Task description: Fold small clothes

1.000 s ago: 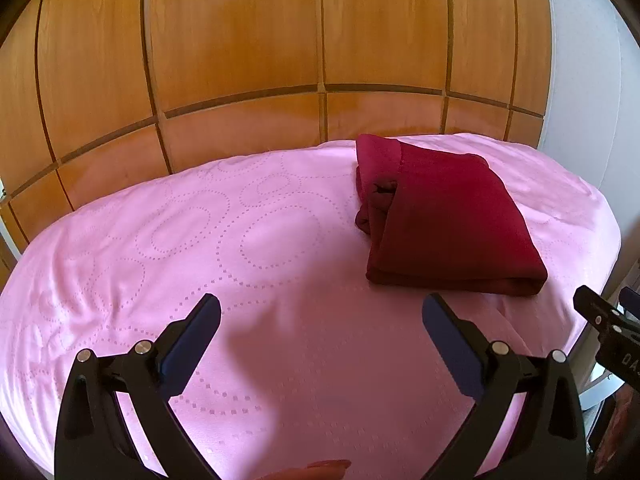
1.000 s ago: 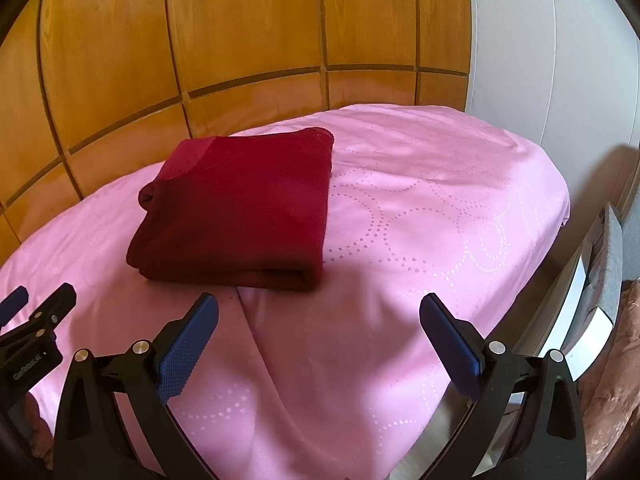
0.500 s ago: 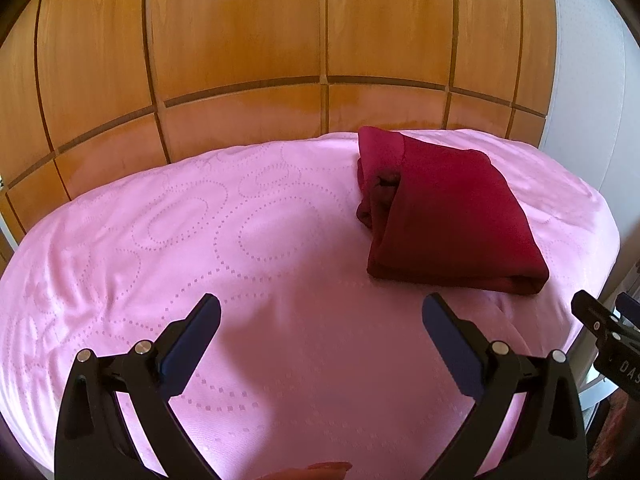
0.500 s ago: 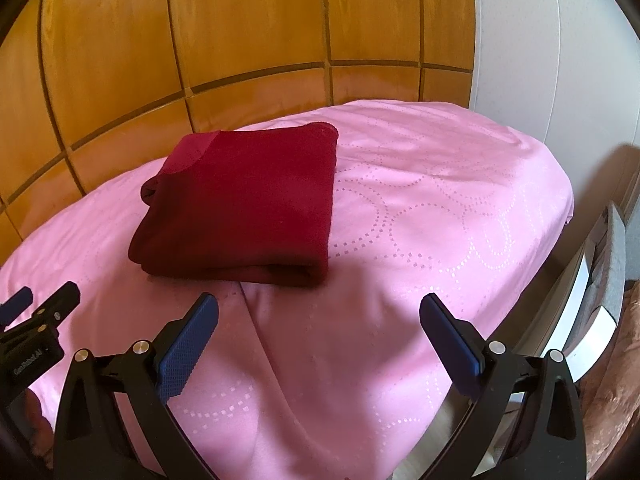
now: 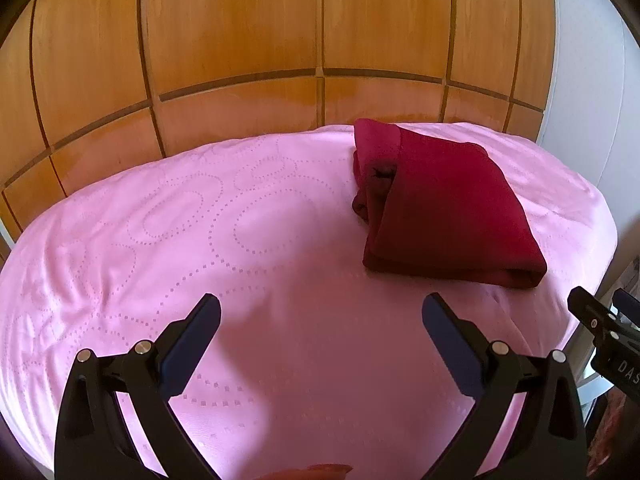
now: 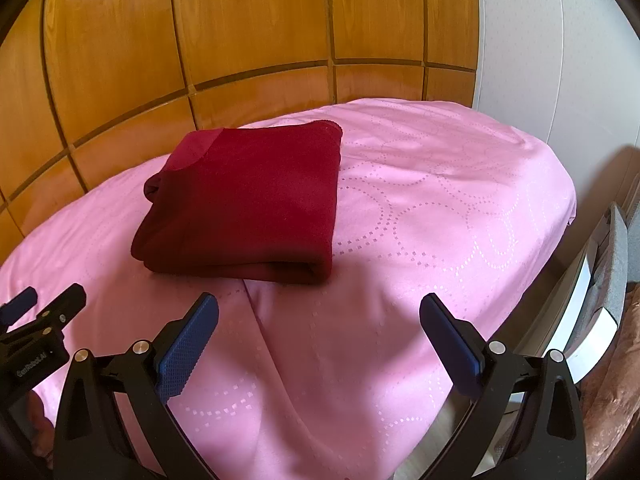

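Lying folded into a thick, squared bundle, the garment [image 6: 248,200] sat at about 11 o'clock in the right view and 1 o'clock in the left view [image 5: 440,208], toward the far side of the pink sheet [image 5: 200,240]. Folding looked finished; at most a loose tuck at its far-left end seemed left to tidy. Both the left gripper [image 5: 320,320] and the right gripper [image 6: 318,316] hung with jaws wide apart, empty, well short of the bundle. Wooden panels [image 5: 280,40] rose at 12 o'clock; a white wall [image 6: 540,60] stood at 2 o'clock.
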A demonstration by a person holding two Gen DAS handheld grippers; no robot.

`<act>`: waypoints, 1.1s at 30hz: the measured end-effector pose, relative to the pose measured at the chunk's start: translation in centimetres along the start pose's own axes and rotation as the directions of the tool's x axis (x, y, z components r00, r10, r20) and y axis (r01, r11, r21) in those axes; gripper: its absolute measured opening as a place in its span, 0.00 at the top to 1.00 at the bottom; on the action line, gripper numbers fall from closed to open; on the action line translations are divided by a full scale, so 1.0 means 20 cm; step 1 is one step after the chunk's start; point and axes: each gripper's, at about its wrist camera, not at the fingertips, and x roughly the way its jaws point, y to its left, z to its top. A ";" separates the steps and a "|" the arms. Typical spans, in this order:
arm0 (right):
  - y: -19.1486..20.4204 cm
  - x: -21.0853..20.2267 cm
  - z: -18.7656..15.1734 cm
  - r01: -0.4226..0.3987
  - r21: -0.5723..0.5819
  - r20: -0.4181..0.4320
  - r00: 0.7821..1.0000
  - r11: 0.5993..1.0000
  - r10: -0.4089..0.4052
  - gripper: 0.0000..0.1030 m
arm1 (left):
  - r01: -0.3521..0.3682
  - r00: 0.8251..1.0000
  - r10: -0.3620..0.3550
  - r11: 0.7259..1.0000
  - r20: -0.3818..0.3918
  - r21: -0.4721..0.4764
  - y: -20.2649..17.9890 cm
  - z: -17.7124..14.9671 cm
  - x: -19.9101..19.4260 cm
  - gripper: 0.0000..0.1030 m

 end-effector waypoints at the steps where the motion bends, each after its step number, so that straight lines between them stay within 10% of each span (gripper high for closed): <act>1: 0.00 0.00 0.00 -0.001 -0.001 0.000 1.000 1.000 0.001 0.03 | 0.000 1.000 0.000 1.000 0.001 -0.002 0.00 0.00 0.00 0.02; 33: 0.03 -0.02 -0.03 0.006 -0.003 -0.011 1.000 1.000 -0.006 0.03 | 0.000 1.000 0.001 1.000 -0.016 0.007 -0.02 -0.01 0.01 0.02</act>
